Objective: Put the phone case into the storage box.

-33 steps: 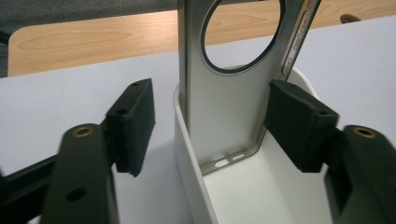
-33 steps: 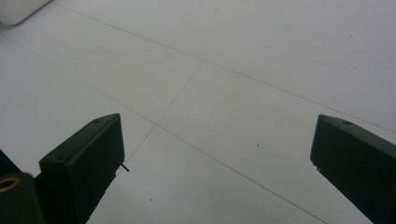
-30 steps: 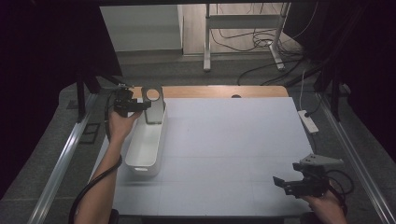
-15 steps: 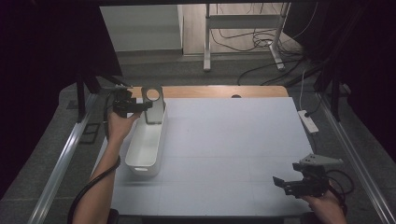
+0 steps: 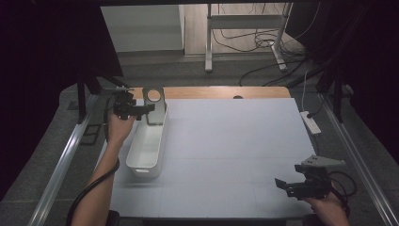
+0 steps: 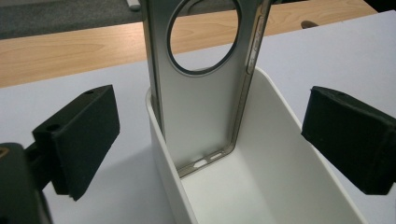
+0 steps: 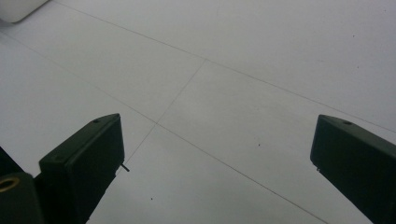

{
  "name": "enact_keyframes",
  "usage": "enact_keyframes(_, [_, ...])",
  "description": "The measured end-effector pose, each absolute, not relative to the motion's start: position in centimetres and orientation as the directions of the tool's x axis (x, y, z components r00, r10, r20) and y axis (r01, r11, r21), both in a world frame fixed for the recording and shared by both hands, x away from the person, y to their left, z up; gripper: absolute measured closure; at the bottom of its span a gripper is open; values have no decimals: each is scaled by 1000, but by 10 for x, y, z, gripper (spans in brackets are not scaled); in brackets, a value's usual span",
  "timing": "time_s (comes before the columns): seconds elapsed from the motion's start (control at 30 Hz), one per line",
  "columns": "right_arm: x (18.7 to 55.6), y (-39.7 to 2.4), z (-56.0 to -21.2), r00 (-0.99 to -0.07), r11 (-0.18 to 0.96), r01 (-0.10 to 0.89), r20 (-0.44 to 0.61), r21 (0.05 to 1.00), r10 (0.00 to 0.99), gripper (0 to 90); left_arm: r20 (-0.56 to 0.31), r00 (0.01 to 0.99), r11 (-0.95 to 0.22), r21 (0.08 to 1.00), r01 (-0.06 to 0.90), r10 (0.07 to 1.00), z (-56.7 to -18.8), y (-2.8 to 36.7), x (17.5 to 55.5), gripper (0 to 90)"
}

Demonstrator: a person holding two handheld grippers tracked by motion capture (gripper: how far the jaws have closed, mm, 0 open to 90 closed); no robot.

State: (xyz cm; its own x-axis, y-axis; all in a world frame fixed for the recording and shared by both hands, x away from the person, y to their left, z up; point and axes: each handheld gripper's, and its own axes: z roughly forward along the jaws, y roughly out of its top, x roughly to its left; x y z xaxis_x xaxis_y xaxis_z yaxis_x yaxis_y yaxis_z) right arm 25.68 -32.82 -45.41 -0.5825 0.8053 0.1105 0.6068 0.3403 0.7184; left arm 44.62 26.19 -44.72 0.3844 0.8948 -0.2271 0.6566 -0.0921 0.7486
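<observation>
Brushed-metal phone frame (image 6: 201,88) with a large round cutout near its top and thin side rails, standing upright against the far inner end wall of a long white bin (image 5: 147,147) at the far left of the bench (image 5: 226,141). Left gripper (image 5: 147,108) just before the frame at the bin's far end, jaws spread wide either side, touching nothing. Right gripper (image 5: 287,186) likewise wide apart and empty, low over bare white bench near the near right edge, broad open surface between it and the bin.

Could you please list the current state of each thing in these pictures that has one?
Left hand-held gripper: open, holding nothing.
Right hand-held gripper: open, holding nothing, above the white table.
Metal phone frame: upright, leaning against the bin's far end.
White bin: upright, otherwise empty.
</observation>
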Motion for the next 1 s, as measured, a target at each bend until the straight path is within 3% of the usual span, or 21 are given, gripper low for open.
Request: enact_keyframes(1.0, [257, -328, -454, -583, 341, 608, 113, 717, 804, 22, -202, 490, -157, 787, 596, 848, -437, 256, 426, 28])
